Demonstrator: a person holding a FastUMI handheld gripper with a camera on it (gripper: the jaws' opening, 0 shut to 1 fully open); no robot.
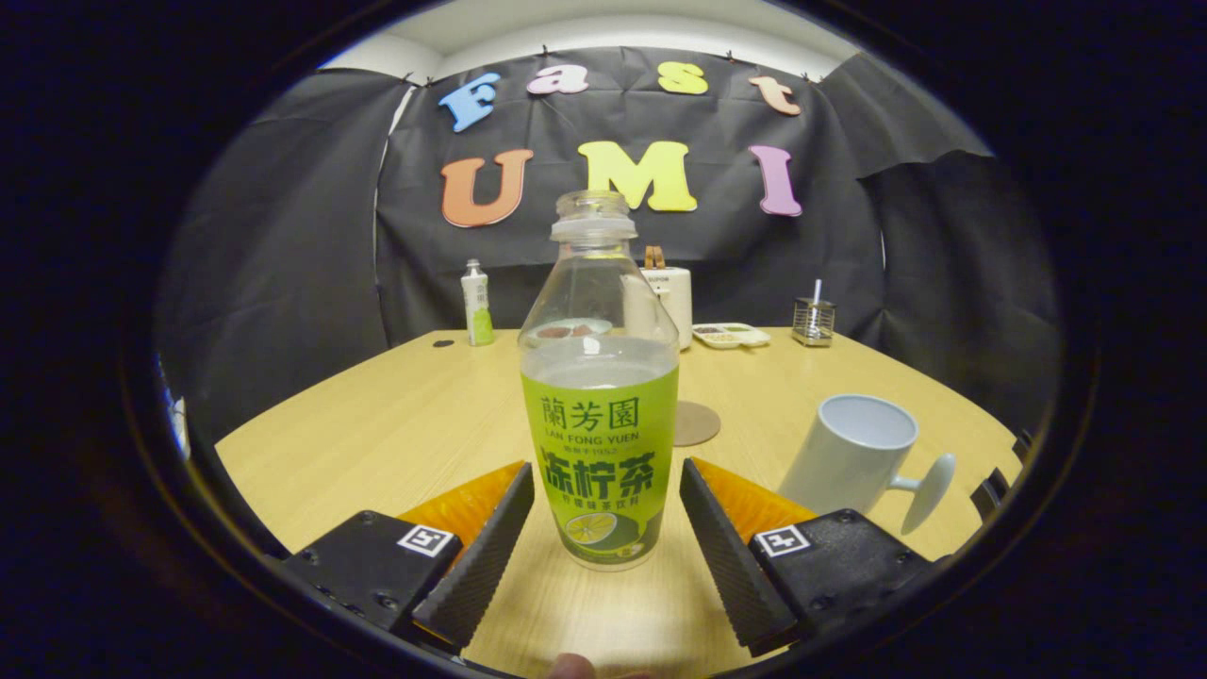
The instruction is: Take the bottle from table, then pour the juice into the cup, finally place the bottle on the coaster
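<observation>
Right now I have the gripper (601,528) spread wide, its two ribbed black fingers (481,556) standing on either side of the bottle (600,396) with a clear gap on each side, so nothing is gripped. That bottle stands upright on the tabletop (377,434) between the fingers, uncapped, with a green label around its lower half and clear plastic above; the liquid level seems to sit near the top edge of the label, though I cannot be sure through the curved plastic. Just behind the bottle and a little to its right, a round brown coaster (698,423) lies flat on the wood, partly hidden by the bottle. Further right, beyond the right finger, a white cup (849,457) looks tilted in this lens, its mouth open upward and its handle pointing right. Along the far edge of the tabletop I see a small white and green bottle (477,304) to the left, a white container (671,294) directly behind the main bottle, a shallow tray (730,335) beside it, and a small metal holder (813,322) with a straw sticking up. At the near edge, between the fingers, a fingertip (571,667) shows.
</observation>
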